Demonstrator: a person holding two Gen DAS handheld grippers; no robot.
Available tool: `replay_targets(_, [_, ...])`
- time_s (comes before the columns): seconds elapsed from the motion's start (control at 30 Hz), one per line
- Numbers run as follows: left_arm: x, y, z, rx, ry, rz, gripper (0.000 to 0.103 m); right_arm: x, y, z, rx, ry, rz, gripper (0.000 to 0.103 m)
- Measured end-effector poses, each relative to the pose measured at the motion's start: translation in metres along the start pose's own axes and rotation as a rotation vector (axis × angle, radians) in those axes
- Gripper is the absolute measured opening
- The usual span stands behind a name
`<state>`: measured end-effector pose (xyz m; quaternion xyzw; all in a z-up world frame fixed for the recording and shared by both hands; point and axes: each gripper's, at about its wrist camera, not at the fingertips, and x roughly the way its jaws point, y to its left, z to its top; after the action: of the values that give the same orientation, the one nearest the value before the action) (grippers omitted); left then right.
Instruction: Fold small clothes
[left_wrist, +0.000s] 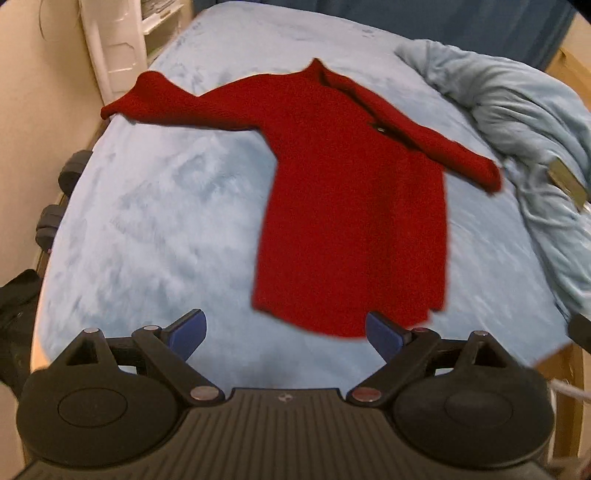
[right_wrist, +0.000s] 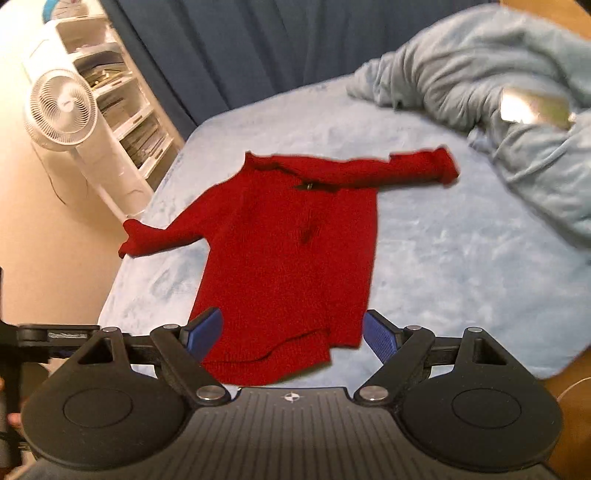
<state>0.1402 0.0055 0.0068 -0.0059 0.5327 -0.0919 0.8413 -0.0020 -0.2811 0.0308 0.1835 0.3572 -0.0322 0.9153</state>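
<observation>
The red sweater (left_wrist: 351, 206) lies flat on the bed (left_wrist: 155, 221), sleeves spread for folding, while both left tongs (left_wrist: 285, 332) and right tongs (right_wrist: 293, 332) hover wide, empty, near its hem.

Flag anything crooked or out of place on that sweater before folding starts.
The sweater lies flat, but its left sleeve hangs off the bed edge, and the hem is curled up at one corner. The collar looks rumpled. Both claws are open, holding nothing.
</observation>
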Motion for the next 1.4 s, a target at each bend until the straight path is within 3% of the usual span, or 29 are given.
replay_targets(0.07, [-0.031,-0.011,-0.01,0.04,0.001,-0.021,0.103,-0.018,0.01,-0.004,-0.047,-0.017,-0.033,0.084])
replay_targets(0.2, [-0.087,-0.026,-0.011,0.104,-0.008,-0.02,0.103,-0.033,0.011,-0.009,-0.018,0.002,-0.046,0.084])
replay_targets(0.4, [-0.15,-0.043,0.013,0.059,0.026,-0.08,0.103,-0.026,0.015,-0.012,-0.027,0.045,-0.055,0.084])
replay_targets(0.57, [-0.185,-0.058,0.031,0.069,-0.05,-0.118,0.103,-0.004,0.02,-0.009,-0.03,0.105,-0.058,0.084])
replay_targets(0.83, [-0.182,-0.069,0.057,0.096,-0.077,-0.157,0.103,0.028,0.025,-0.003,-0.043,0.18,-0.084,0.084])
replay_targets(1.23, [-0.155,-0.06,0.071,0.128,-0.094,-0.191,0.103,0.059,0.032,-0.003,-0.069,0.257,-0.106,0.084])
replay_targets(1.4, [-0.119,-0.046,0.078,0.108,-0.074,-0.107,0.103,0.078,0.024,-0.012,-0.079,0.257,-0.124,0.084])
